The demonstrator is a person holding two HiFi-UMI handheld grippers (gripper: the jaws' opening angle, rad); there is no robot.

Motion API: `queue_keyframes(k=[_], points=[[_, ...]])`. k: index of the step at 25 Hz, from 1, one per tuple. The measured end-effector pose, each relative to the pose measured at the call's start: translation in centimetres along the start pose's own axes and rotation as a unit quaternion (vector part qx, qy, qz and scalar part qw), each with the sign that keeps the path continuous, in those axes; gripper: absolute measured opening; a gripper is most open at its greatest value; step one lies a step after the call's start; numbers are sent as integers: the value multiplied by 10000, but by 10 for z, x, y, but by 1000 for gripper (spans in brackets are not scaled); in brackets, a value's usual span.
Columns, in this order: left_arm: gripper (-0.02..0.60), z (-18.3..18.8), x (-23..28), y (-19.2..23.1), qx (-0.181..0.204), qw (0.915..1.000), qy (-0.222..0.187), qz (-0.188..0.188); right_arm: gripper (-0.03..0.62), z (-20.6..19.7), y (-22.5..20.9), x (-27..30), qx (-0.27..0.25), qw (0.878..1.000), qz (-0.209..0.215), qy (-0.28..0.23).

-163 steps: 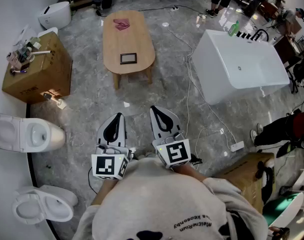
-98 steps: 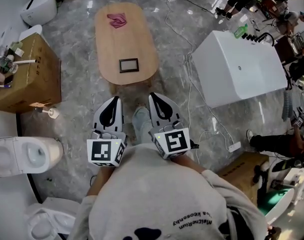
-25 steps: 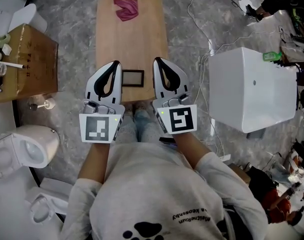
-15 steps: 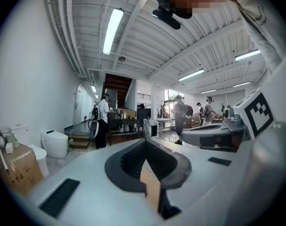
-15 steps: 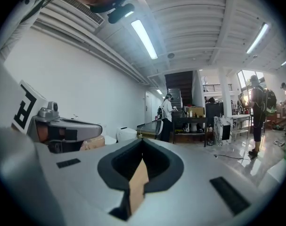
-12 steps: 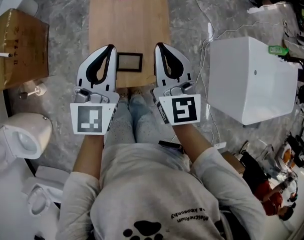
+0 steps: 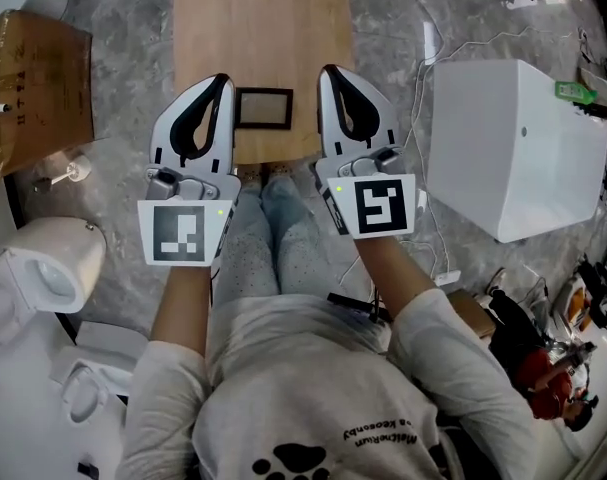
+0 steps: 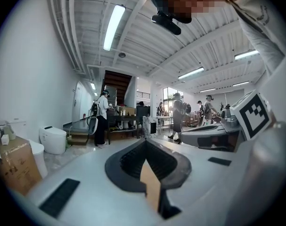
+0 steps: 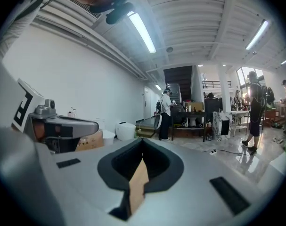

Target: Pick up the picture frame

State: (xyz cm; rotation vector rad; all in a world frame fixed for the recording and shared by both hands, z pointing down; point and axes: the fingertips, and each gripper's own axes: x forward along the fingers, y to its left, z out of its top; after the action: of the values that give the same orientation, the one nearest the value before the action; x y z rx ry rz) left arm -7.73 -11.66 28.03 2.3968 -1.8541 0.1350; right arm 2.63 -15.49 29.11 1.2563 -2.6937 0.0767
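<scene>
The left gripper (image 7: 220,81) and right gripper (image 7: 329,72), both pressed together on nothing, flank the picture frame (image 7: 263,108) near the table's (image 7: 283,18) front edge; bare tabletop beyond. Only the head view shows the frame; the gripper views look across the room.

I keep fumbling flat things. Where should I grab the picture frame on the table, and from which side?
Probably across its short width, from above: the picture frame lies flat near the table's near end, so only its thin outer edges offer purchase. The left tongs and right tongs are shut; open one first.
</scene>
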Motion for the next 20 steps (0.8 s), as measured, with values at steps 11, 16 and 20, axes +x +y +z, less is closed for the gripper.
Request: queue_keyframes(k=[11, 16, 20], points=[[8, -48, 14, 14, -77, 9999, 91, -51, 8, -59, 3, 24, -32, 9994, 95, 339], [8, -72, 18, 22, -83, 9997, 225, -3, 8, -86, 5, 36, -77, 9985, 168, 520], [8, -92, 25, 26, -117, 9995, 308, 0, 8, -109, 5, 49, -111, 9974, 247, 665]])
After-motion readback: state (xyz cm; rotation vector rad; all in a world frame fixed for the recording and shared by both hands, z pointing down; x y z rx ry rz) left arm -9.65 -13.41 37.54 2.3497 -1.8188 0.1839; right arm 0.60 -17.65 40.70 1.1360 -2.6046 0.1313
